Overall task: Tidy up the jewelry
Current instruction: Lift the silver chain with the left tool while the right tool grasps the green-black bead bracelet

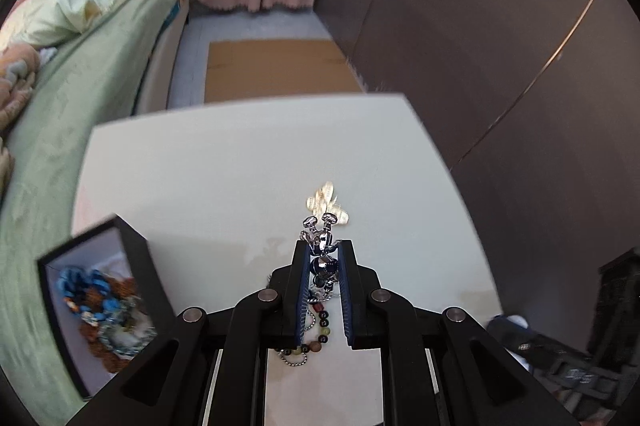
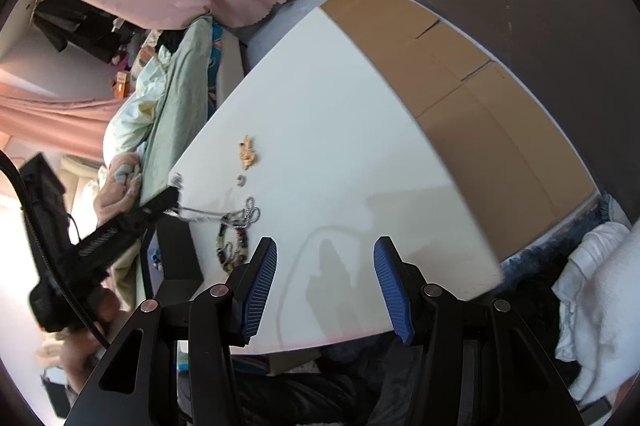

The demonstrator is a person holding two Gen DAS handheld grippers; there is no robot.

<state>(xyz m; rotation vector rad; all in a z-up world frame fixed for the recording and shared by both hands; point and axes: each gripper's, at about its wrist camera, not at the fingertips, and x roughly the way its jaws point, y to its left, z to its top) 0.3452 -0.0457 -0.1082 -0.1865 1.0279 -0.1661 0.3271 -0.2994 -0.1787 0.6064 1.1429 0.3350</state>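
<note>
My left gripper (image 1: 325,248) is shut on a silver and dark blue figure pendant (image 1: 322,258) whose ball chain trails down to the white table (image 1: 240,165). A bead bracelet (image 1: 320,330) lies under the fingers. A gold brooch (image 1: 329,203) lies just beyond the pendant. An open black jewelry box (image 1: 100,306) with blue and brown beads stands at the left. In the right wrist view my right gripper (image 2: 325,250) is open and empty above the table's near edge. The left gripper (image 2: 168,199), the chain (image 2: 208,216), the bracelet (image 2: 232,242) and the brooch (image 2: 248,151) show to its left.
A bed with green bedding (image 1: 80,97) runs along the table's left side. Flat cardboard (image 1: 276,69) lies on the floor beyond the table. A dark wall (image 1: 500,45) stands at the right. White cloth (image 2: 600,306) is piled at the right.
</note>
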